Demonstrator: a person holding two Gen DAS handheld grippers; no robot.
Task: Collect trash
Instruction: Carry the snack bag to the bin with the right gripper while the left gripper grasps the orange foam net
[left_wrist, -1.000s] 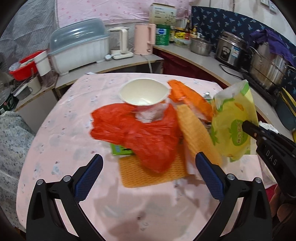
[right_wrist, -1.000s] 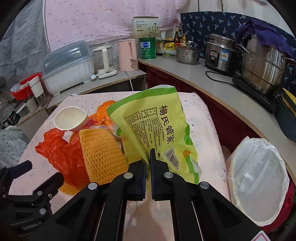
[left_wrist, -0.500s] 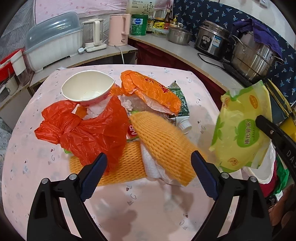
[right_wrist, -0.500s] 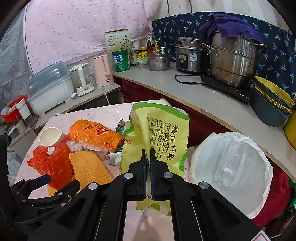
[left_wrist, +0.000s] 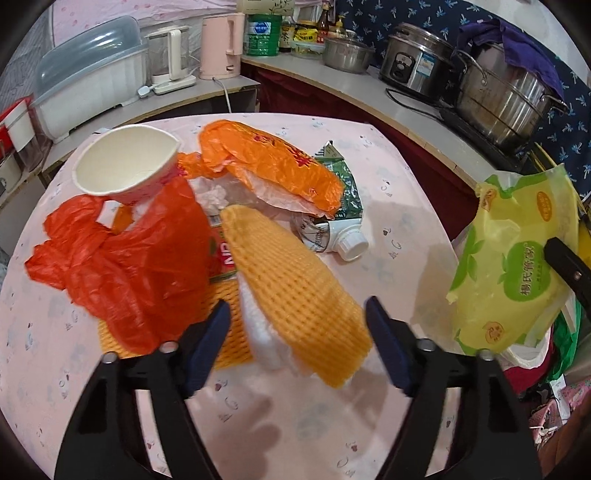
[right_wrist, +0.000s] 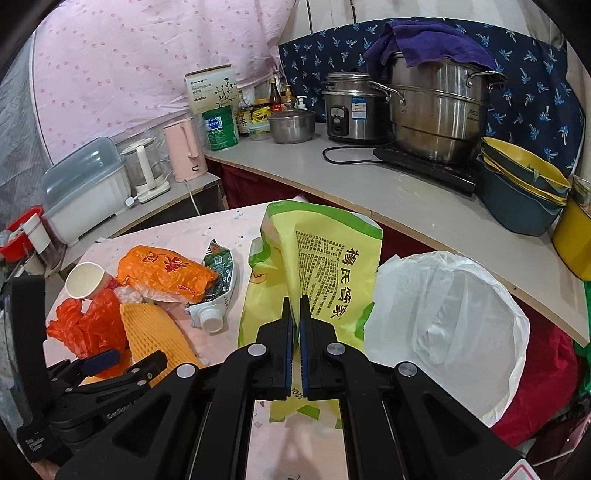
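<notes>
My right gripper (right_wrist: 295, 306) is shut on a yellow-green snack bag (right_wrist: 325, 258) and holds it in the air at the table's right edge, beside a bin lined with a white bag (right_wrist: 454, 328). The snack bag also shows in the left wrist view (left_wrist: 517, 258). My left gripper (left_wrist: 295, 325) is open, its fingers on either side of an orange foam net (left_wrist: 295, 288). A red plastic bag (left_wrist: 125, 258), a paper cup (left_wrist: 125, 162), an orange wrapper (left_wrist: 269, 162) and a flattened carton with a white cap (left_wrist: 340, 236) lie in a pile on the pink table (left_wrist: 399, 206).
A counter (right_wrist: 388, 192) curves behind the table with a steel steamer pot (right_wrist: 439, 110), a rice cooker (right_wrist: 351, 110), stacked bowls (right_wrist: 524, 184), a pink kettle (right_wrist: 184, 151) and a white dish box (right_wrist: 85, 184). Red cloth (right_wrist: 535, 387) lies under the bin.
My right gripper has carried the snack bag right, off the pile and toward the lined bin. My left gripper has moved forward onto the foam net.
</notes>
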